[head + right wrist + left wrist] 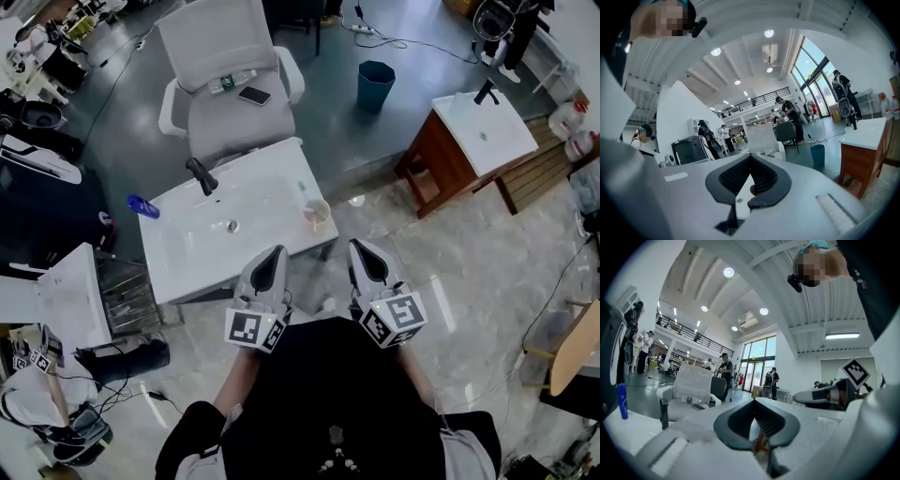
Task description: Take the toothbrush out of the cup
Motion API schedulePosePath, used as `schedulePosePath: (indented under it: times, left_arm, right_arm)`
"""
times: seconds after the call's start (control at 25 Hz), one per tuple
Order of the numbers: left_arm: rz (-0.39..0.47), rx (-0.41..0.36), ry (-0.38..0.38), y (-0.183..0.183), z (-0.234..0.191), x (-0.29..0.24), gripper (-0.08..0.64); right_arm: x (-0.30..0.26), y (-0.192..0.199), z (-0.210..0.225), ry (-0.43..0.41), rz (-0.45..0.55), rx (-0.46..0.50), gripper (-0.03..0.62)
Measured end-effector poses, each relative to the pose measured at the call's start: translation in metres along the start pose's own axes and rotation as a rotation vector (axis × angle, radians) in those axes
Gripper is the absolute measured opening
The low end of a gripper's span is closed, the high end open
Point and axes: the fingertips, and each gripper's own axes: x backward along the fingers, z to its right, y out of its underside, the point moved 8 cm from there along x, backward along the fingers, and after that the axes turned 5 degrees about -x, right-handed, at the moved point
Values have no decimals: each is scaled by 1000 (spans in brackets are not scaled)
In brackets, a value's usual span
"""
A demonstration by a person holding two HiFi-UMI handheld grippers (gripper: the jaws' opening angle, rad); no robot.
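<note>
White sink top (187, 258) fills the middle of the head view, with a black tap (201, 175) at its far edge and a blue bottle (142, 206) at its left edge. The cup (317, 214) stands by the right edge. The toothbrush (303, 191) shows only as a thin pale-green sliver rising from the cup, too small to read further. The left gripper (276, 251) hovers over the sink's near edge and the right gripper (361, 246) just off its near right corner. Both are apart from the cup, and bare floor lies to the right.

From the left gripper view, the jaws meet tip to tip with nothing between them. The gripper's body hides the cup. The tap, the bottle and a white chair (691, 385) show beyond.

From the right gripper view, the jaws are likewise together and empty. A reddish spot behind the tips cannot be identified. A teal bin (817, 154) stands on open floor.
</note>
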Motion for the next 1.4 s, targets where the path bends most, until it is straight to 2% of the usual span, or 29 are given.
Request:
schedulePosePath:
  times: [0.6,1.08,1.4]
  left_arm:
    - [-39,24,-23,25,-10,-30,2]
    - [-114,80,15,56,-41,-60,2]
    - [-175,103,80,83,-61,-87,2]
  right_arm:
    - [-17,-4,26,20,-58,27,2]
    - [-51,3,29,62,-140,19,2]
    - [-66,10,32,119,-181,13,2]
